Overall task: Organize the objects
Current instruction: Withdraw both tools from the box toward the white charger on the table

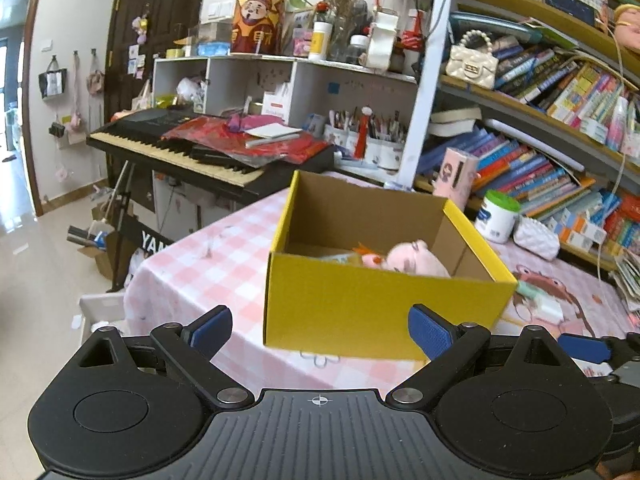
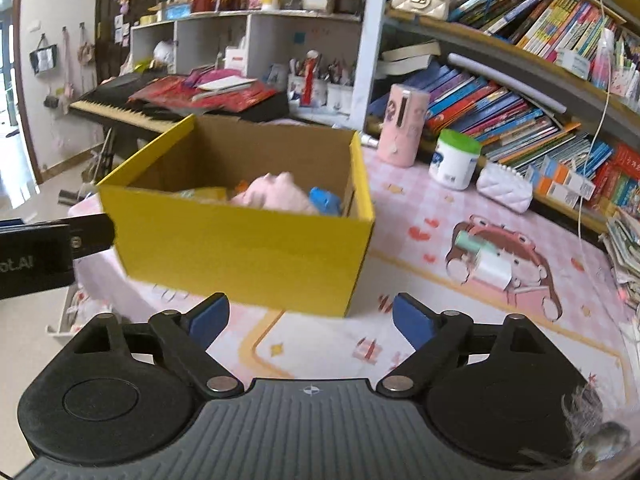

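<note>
Left wrist view: left gripper (image 1: 320, 330), jaws wide apart and empty, faces the open yellow cardboard box (image 1: 360, 300) on the pink checked bench (image 1: 208, 264). Right wrist view: right gripper (image 2: 310, 320), spread wide, holds nothing; a pink plush toy (image 2: 276, 196) lies inside the box.

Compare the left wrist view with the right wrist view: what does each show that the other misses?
Left wrist only: an orange toy inside the yellow cardboard box.

Right wrist only: a blue plastic toy in the box, and the table mat's white panel.

Both: the box, the pink plush toy, the white green-lidded jar, the mint-and-white device, and each view's own empty, open claw.
</note>
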The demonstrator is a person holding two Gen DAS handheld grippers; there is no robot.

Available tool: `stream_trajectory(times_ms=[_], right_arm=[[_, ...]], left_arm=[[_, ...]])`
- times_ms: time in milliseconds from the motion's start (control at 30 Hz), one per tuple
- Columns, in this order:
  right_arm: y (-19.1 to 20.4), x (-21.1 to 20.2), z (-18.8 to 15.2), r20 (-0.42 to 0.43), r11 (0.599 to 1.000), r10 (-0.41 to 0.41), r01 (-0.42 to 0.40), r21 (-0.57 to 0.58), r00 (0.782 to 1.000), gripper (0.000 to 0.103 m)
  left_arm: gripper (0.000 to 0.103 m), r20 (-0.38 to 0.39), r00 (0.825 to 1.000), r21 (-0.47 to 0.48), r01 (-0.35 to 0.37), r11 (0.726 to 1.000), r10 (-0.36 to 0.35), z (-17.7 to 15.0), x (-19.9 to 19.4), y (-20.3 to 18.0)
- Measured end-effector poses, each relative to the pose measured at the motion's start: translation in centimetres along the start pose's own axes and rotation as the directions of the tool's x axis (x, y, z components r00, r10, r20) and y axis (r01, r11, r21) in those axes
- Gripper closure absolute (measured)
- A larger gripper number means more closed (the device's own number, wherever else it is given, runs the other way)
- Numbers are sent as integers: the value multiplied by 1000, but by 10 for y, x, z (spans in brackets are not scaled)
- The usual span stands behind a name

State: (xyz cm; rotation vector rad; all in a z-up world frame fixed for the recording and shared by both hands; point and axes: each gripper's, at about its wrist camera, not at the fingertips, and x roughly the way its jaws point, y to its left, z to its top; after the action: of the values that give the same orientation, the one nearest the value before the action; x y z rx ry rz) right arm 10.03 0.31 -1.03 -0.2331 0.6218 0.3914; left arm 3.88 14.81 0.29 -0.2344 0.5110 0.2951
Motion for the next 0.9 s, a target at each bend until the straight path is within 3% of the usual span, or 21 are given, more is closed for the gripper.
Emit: stream_trajectory(times_ms=[367,900], right_arm=[[17,-27,-23,-30,998,56,-55,25,998,13],[-3,-55,-58,-59,992,-25,32,121,998,12]], left_arm=[[5,-13,999,78,52,996,-51,-21,-28,-11],[5,-73,986,140,160,977,-151,-45,-41,-32]])
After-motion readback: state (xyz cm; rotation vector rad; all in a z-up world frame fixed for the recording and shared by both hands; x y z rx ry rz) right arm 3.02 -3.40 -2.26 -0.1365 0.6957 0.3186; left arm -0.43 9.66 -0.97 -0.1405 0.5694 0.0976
